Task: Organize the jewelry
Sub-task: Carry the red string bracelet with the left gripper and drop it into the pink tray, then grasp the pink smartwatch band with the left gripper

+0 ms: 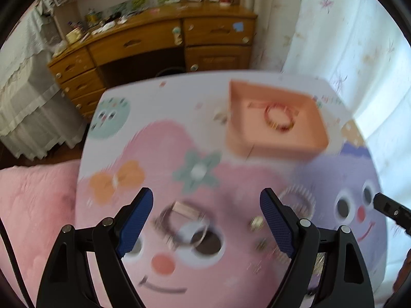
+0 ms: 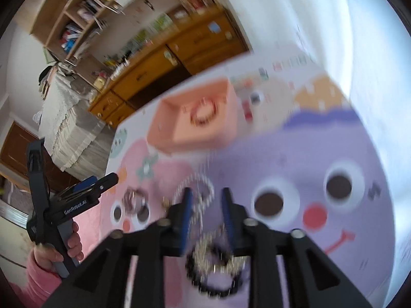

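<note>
The left tongs (image 1: 206,220) stand wide, nothing pressed between their pads, above a blurred tangle of rings (image 1: 179,224) lying on the cartoon-printed desk (image 1: 159,148). The right tongs (image 2: 206,210) stand narrowly parted, over a pearl strand (image 2: 197,192), not clamped on it. Just near them lies a black bead bracelet (image 2: 214,273). Farther off sits an orange tray (image 1: 276,122) holding a red bracelet (image 1: 280,116).

Bright daylight pours thru the white curtain (image 1: 346,51) on the right, washing that side out w/ glare. Both views are smeared by motion blur (right wrist worse), plus heavy fisheye bending and black vignette corners. Hardly any shadows.
</note>
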### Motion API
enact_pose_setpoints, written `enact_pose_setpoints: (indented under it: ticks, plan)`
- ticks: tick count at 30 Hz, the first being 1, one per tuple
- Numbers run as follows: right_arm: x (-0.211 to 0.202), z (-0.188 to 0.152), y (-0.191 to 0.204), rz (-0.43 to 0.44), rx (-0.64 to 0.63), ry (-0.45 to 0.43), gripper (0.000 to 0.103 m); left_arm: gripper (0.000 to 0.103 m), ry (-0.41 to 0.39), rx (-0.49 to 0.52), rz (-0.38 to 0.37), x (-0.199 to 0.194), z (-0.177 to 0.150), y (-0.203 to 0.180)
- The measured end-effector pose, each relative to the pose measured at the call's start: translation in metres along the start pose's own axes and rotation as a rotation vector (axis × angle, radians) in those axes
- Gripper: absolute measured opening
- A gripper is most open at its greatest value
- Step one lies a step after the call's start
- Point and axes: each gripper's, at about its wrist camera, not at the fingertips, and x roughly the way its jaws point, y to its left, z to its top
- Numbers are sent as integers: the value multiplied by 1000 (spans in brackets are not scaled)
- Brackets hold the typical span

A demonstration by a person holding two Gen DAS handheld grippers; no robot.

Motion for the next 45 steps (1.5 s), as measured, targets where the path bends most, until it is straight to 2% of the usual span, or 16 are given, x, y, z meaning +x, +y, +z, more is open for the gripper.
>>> enact_pose_setpoints:
  ticks: [5, 7, 9, 11, 14, 18, 28, 33, 39, 43, 45]
  plan:
    - [5, -33, -7, 10, 57, 101, 58, 84, 54, 0, 45, -8, -50, 12]
    - [10, -46, -12, 23, 106, 146, 65, 84, 62, 3, 55, -11, -65, 16]
    - [15, -58, -18, 40, 178, 187, 72, 86, 68, 17, 61, -11, -74, 16]
    - [22, -68, -21, 16, 226, 242, 82, 86, 86, 46, 51, -7, -80, 15]
    - [30, -78, -18, -14, 244, 269, 82, 86, 107, 86, 60, 3, -80, 14]
    - [36, -83, -6, -89, 235, 234, 82, 88, 110, 136, 83, 18, -74, 12]
    - [61, -74, 15, -318, 182, 136, 82, 91, 32, 145, 20, 54, -46, 20]
    - [69, -73, 23, -421, 141, 106, 82, 91, 0, 156, -13, 67, -45, 23]
    - [78, -74, 36, -468, 81, 76, 82, 91, -32, 175, -37, 79, -50, 25]
    - [82, -74, 39, -496, 55, 72, 82, 90, -45, 123, -91, 83, -50, 35]
    - [81, -75, 38, -499, 73, 61, 82, 86, -51, 104, -117, 84, -48, 38]
